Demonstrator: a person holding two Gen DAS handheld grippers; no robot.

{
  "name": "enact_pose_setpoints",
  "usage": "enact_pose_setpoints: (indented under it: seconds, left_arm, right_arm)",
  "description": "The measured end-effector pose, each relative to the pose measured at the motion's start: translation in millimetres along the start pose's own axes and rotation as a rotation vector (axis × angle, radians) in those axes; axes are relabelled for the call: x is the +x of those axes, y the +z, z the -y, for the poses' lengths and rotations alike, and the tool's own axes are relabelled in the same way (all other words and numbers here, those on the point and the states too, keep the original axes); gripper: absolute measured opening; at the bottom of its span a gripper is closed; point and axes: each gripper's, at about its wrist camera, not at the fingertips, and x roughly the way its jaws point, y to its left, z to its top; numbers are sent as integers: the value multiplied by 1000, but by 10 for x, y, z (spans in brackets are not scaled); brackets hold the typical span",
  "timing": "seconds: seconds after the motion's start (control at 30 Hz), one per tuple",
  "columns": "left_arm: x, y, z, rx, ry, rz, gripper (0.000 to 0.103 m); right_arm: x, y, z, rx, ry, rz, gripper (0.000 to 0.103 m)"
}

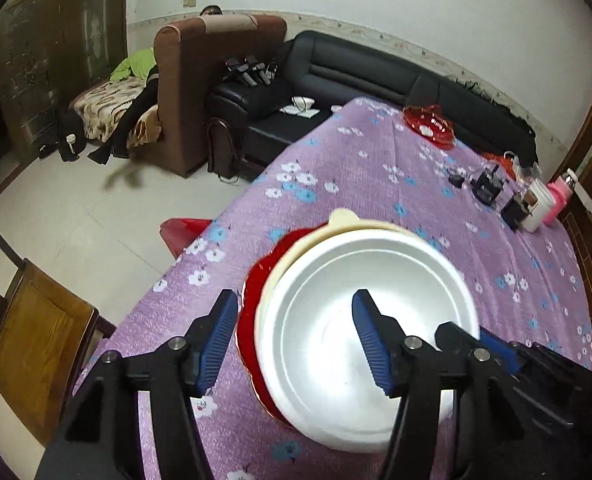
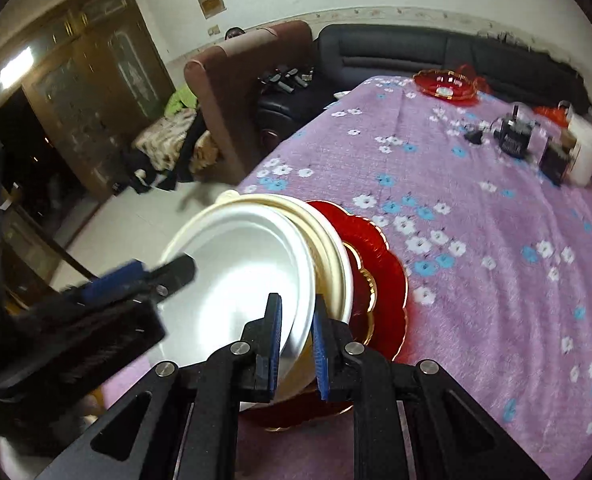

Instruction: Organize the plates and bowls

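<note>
Already stacked: white bowl nested on cream bowl and red plate.
Right tool [image 2: 296, 344] pinches the white bowl [image 2: 248, 264] rim; left tool [image 1: 292, 340] stands half open, one finger inside, gripping nothing. Rigid, slick, likely light; the rim is the best hold. Another red dish [image 1: 429, 122] sits across the table [image 1: 375, 184].

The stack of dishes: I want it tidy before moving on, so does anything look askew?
Yes. The white bowl tilts in the right gripper instead of nesting flat in the cream bowl, which sits off-centre on the red plate.
</note>
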Motion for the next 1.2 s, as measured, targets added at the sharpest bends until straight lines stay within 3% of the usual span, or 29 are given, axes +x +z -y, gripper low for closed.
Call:
enact_pose_setpoints:
  seconds: [0.17,0.23,0.3,0.37,0.53,0.73,1.0,1.2]
  left_arm:
    - [-129,-49,-52,-18,-23,35,65]
    - [-210,-70,-60,-20,-30,57,67]
    - [-310,-103,-69,-23,-38,84,70]
    - [-389,-141,-70,-26,-46,104,73]
    - [-606,-279,1,-13,-36,162,81]
    - [-791,-558,233,32,71,233,94]
    - [-751,-743,542,77,84,189,94]
    - [-806,-836,674,102,103,207,94]
  right_arm:
    - [25,-2,-34,-44,-56,58,19]
    - [6,15,1,-31,-45,78,27]
    - [-45,22,44,-1,-22,102,45]
    - [-141,31,110,32,-16,146,55]
    - [-450,-77,233,65,-23,223,56]
    - [-767,-399,461,116,-84,300,70]
    - [-915,-801,624,150,-168,322,77]
    - [-994,-990,679,190,-162,322,78]
